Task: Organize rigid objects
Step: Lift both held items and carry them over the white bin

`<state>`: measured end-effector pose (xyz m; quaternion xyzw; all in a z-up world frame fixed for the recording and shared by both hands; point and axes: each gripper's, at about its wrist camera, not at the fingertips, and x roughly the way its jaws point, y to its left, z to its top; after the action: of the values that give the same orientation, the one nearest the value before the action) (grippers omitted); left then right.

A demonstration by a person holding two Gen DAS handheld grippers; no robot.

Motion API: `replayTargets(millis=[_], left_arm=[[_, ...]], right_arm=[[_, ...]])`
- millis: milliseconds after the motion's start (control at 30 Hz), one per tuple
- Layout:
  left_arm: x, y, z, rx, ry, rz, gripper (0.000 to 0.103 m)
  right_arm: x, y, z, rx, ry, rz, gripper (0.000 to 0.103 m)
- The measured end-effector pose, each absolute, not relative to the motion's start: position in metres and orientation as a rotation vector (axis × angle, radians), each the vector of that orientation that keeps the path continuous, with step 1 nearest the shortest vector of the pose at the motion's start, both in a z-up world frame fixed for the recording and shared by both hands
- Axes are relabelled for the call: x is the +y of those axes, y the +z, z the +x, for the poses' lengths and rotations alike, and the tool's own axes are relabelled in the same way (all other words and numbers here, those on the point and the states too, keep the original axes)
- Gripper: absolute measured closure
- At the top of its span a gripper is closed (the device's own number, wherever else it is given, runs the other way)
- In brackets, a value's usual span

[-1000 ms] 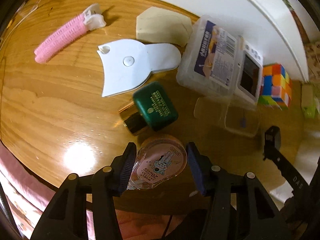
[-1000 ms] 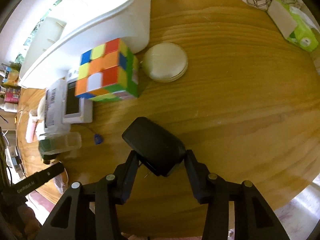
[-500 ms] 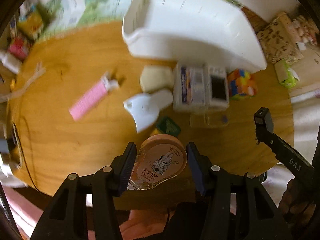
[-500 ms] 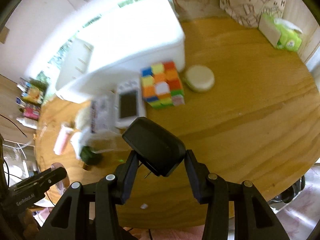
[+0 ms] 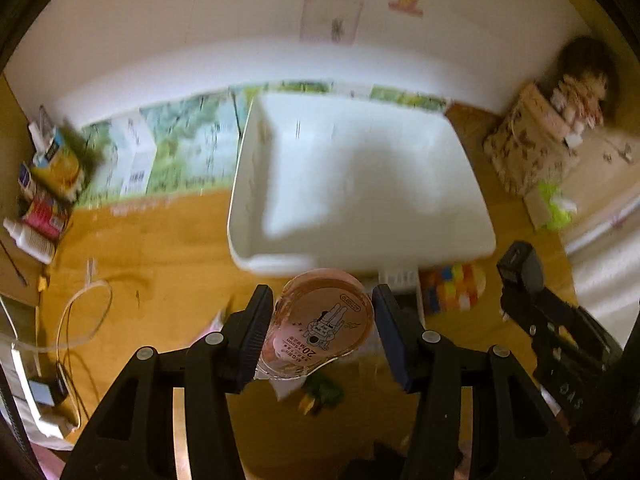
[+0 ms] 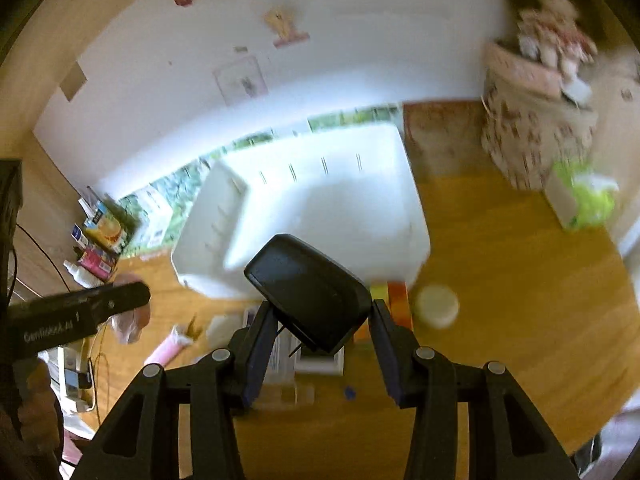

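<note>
Wooden worktop against white wall, cluttered; open white bin at rear. Both views blurred. Left tool raised above worktop, clamped on pink tape dispenser, just before bin's near rim. Right tool likewise aloft, clamped on black case, tilted.

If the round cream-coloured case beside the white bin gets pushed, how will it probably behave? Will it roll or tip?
The round cream case lies flat on the wooden table, low and wide, so it would probably slide, not tip. It seems a hard, smooth shell, so likely stiff and somewhat slippery on the glossy wood. Only turned onto its edge would it likely roll. The view is blurred, so its weight stays unclear.
</note>
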<state>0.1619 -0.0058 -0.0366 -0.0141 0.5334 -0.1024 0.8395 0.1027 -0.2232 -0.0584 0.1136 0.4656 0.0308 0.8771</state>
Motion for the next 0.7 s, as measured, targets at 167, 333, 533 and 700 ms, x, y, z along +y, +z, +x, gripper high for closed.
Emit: replayTargets(millis=[167,333,533,700], left_arm=[[-0.018,-0.039,0.191,1.062,-0.193,-0.064,0.048],[-0.028,-0.046,0.215,0.977,-0.191,-0.111,0.048],[-0.028,-0.062,0.235,0.932,-0.159,-0.122,0.047],[-0.028,-0.071,0.247,0.930,-0.094,-0.092,0.047]], right_arm=[[-0.232,-0.055,0.129,0.898,0.129,0.226,0.055],[-0.242,-0.068,0.162,0.879,0.171,0.205,0.055],[-0.248,-0.088,0.194,0.897,0.190,0.178,0.055],[-0.245,-0.104,0.210,0.914,0.237,0.193,0.055]])
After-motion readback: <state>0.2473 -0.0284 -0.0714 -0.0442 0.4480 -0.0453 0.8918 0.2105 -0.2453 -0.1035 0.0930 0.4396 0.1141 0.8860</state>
